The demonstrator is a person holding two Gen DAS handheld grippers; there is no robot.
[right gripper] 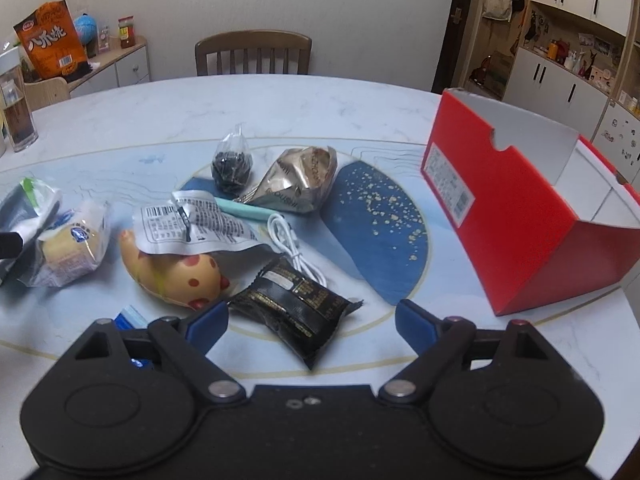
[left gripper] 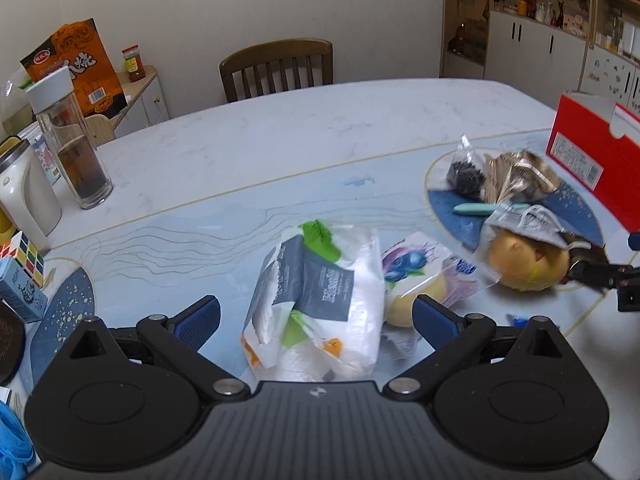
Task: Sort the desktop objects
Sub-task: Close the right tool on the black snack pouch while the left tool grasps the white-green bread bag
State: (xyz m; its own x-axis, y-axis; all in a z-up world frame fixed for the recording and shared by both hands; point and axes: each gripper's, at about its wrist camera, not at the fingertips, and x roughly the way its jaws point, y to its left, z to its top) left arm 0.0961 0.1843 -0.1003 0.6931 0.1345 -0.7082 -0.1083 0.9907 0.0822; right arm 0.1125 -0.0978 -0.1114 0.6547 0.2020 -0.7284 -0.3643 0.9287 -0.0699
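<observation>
My left gripper (left gripper: 316,316) is open, its blue pads on either side of a white tissue pack (left gripper: 320,304) with grey and green print. A wrapped bread bun (left gripper: 416,284) lies just right of the pack. My right gripper (right gripper: 310,322) is open above a black snack packet (right gripper: 294,306). Beside that packet lie a yellow spotted toy (right gripper: 176,276), a grey torn wrapper (right gripper: 192,226), a white cable (right gripper: 288,244), a mint pen (right gripper: 246,208), a gold foil bag (right gripper: 300,180) and a small bag of dark bits (right gripper: 232,164). An open red box (right gripper: 532,208) stands at the right.
A clear tumbler (left gripper: 72,140), a white jug (left gripper: 24,192) and a puzzle cube (left gripper: 24,256) stand at the table's left edge. A wooden chair (left gripper: 276,68) is behind the table. A small blue item (right gripper: 130,318) lies by my right gripper's left finger.
</observation>
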